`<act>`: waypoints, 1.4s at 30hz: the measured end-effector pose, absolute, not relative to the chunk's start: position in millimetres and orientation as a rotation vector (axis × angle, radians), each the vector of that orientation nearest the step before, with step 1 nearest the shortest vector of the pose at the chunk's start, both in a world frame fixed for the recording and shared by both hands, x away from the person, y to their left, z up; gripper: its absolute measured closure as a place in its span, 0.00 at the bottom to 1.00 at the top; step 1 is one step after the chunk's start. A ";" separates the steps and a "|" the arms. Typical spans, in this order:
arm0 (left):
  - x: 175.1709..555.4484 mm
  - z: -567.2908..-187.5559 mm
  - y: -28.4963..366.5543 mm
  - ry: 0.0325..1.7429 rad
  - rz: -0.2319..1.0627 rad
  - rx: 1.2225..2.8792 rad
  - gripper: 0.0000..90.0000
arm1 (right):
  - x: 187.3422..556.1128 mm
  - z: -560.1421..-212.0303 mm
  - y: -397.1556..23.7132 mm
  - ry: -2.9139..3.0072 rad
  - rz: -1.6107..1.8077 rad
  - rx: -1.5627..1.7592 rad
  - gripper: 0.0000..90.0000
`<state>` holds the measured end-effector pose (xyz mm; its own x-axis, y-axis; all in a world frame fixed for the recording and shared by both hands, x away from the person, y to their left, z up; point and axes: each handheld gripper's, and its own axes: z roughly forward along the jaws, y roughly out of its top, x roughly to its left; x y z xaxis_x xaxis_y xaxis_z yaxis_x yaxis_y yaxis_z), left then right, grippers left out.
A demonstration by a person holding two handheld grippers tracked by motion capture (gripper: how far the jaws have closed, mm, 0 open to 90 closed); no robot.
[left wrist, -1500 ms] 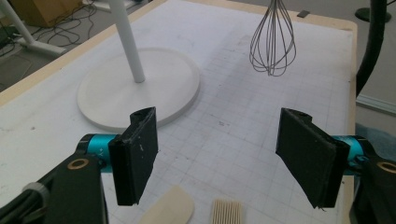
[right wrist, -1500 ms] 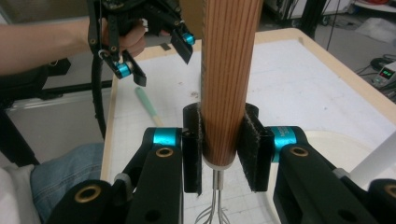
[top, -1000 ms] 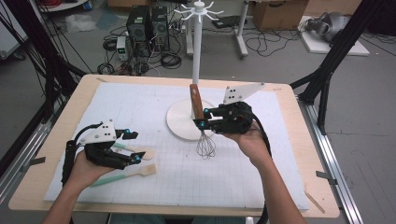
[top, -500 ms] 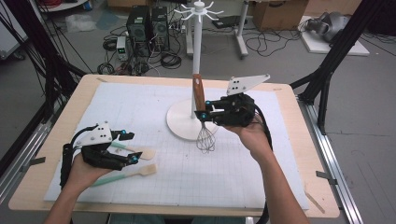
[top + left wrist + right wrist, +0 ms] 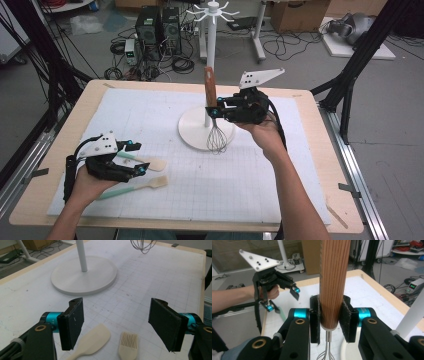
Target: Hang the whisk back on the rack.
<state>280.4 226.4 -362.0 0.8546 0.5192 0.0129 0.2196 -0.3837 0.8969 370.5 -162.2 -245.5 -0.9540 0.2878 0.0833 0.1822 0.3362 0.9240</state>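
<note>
Gripping the whisk (image 5: 214, 112) by the lower end of its wooden handle, the right gripper (image 5: 215, 109) has its fingers (image 5: 348, 317) pressed onto the wood from both sides, which keeps the tool upright with the wire loops hanging just above the stand's round white base (image 5: 192, 131). Holding it low on the handle leaves the top end free, probably so it can be hung on the hooks at the head of the stand (image 5: 211, 55).

The left gripper (image 5: 136, 159) rests low over the white mat (image 5: 240, 185) at the near left of the bench (image 5: 320, 150), its fingers (image 5: 73, 322) wide apart with nothing between them. Just ahead of them lie a pale spatula (image 5: 93, 340) and a pale brush (image 5: 128, 345), side by side and apart, likely the next items to be lifted.

The stand's pole rises just beside the whisk handle, so the pole and the hook arms are what the handle could knock against on the way up. Cables and equipment on the floor beyond the bench are well clear.
</note>
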 end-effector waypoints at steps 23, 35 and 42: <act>283.9 -367.0 232.8 0.582 0.354 1.974 0.30 | 388.7 -233.5 -161.7 2.463 1.708 0.458 0.81; 283.3 -365.8 235.9 0.600 0.348 1.941 0.30 | 391.3 -219.0 -161.4 2.435 1.729 0.455 0.81; 283.6 -367.9 235.6 0.600 0.349 1.957 0.30 | 394.9 -212.1 -163.3 2.413 1.737 0.463 0.81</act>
